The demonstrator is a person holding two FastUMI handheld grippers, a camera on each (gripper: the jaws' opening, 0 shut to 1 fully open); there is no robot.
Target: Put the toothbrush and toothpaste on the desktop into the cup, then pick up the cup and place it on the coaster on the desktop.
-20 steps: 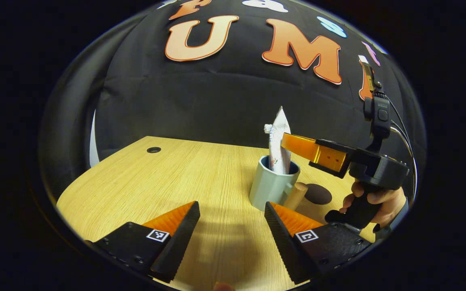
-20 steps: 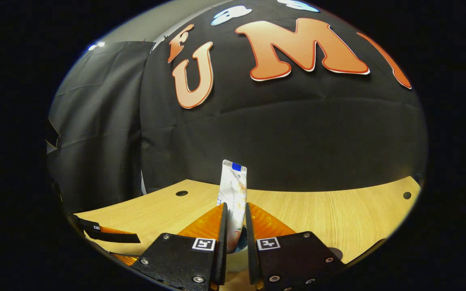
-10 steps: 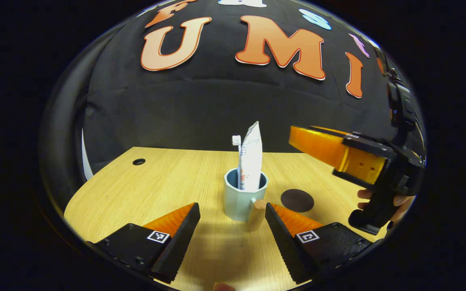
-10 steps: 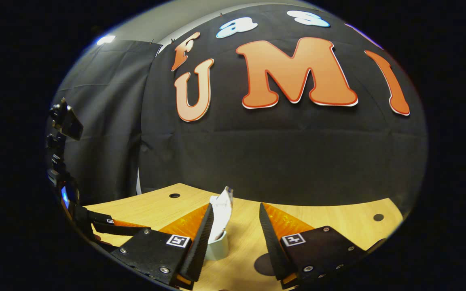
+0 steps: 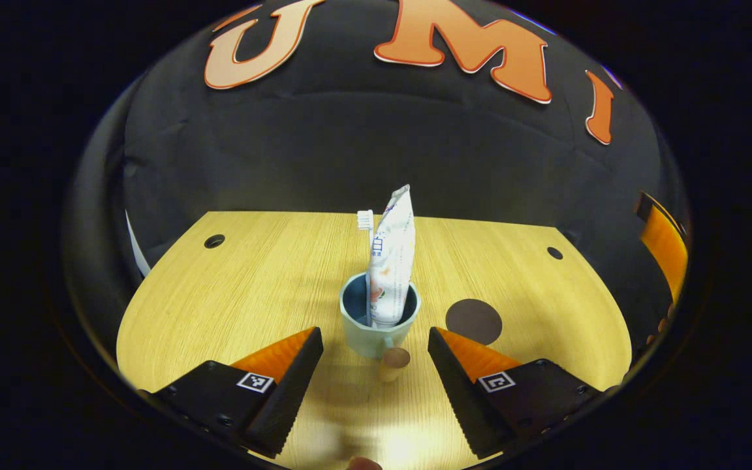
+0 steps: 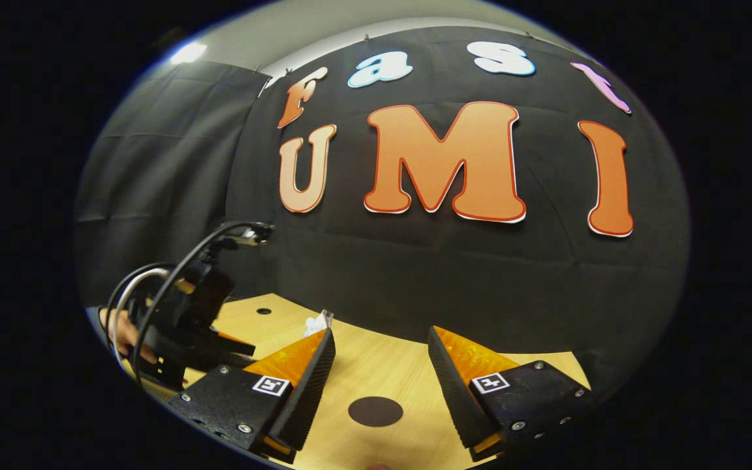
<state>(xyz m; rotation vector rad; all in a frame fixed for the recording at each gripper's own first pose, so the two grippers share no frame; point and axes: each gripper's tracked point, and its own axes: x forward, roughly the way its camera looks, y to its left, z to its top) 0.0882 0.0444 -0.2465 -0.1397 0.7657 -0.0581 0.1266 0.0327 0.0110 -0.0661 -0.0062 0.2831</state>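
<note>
Cup [image 5: 376, 326]: we see toothbrush [image 5: 365, 220] and toothpaste [image 5: 391, 261] upright inside it
Coaster [image 5: 474, 320]: just beside the cup — bare
Left gripper [image 5: 375, 346]: fingers spread, holding nothing
Right gripper [image 6: 381, 356]: fingers spread — we see it above the coaster

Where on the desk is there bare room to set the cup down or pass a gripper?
Bare wood spreads left of the cup toward the hole, and right past the coaster. The coaster is bare. Tightest: between the left gripper and the cup's handle.
</note>
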